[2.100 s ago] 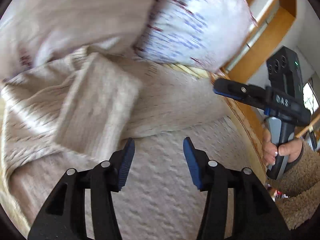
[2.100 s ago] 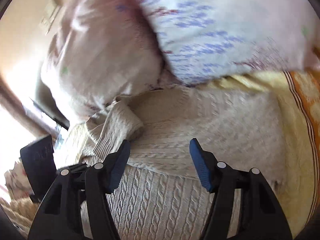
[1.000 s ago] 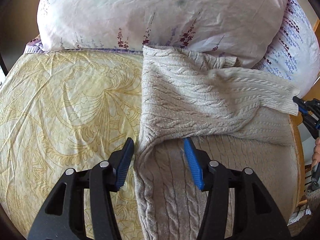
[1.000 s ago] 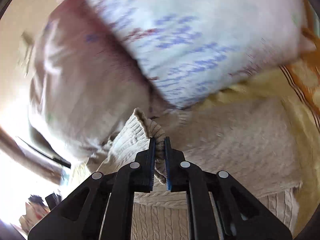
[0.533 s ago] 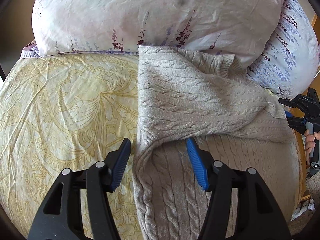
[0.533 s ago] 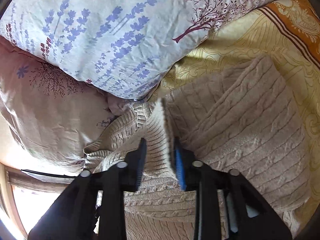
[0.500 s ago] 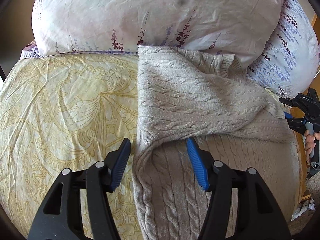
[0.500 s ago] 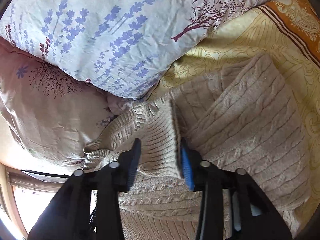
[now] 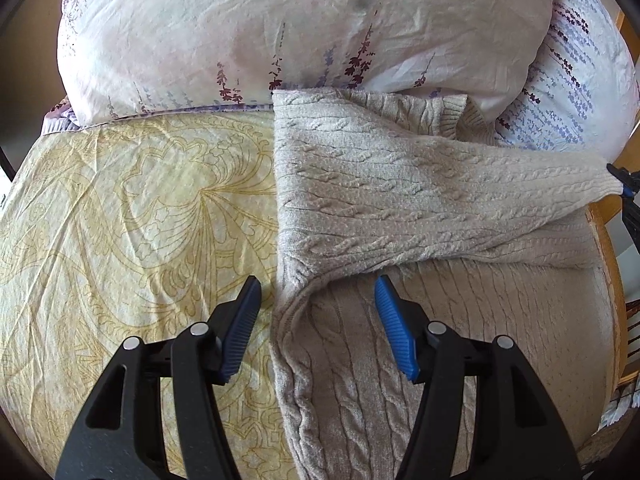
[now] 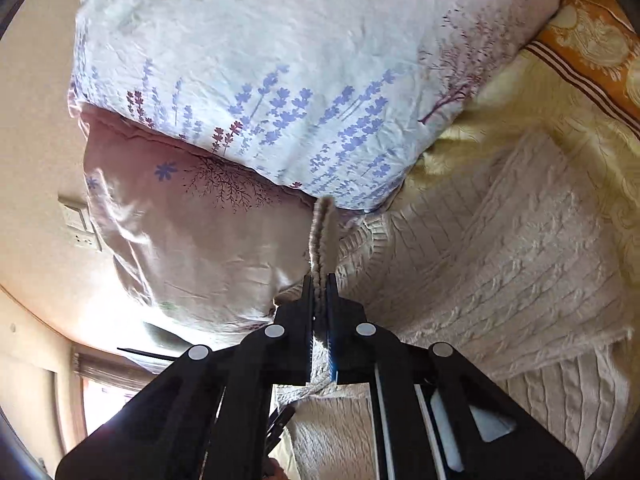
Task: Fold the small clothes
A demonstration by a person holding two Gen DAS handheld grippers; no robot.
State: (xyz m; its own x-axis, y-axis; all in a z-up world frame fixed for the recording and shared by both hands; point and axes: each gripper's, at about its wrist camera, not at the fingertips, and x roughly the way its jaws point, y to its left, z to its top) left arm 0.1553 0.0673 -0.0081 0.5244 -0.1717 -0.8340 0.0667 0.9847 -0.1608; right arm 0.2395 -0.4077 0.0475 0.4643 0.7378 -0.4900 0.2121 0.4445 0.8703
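Beige cable-knit sweater (image 9: 400, 200) spread on bed, collar end against pillows. One sleeve (image 9: 480, 188) drawn across body toward bed's right edge, cuff (image 10: 320, 232) pinched in right tongs (image 10: 320, 304), jaws clamped tight on knit. Left tongs (image 9: 316, 320) wide apart, holding nothing, hovering over sweater's folded left edge, straddling it. Yellow patterned bedsheet (image 9: 120, 220) beneath. Floral pillows (image 9: 280, 20) behind. Wall switch (image 10: 78, 224) left of pillows in right view.
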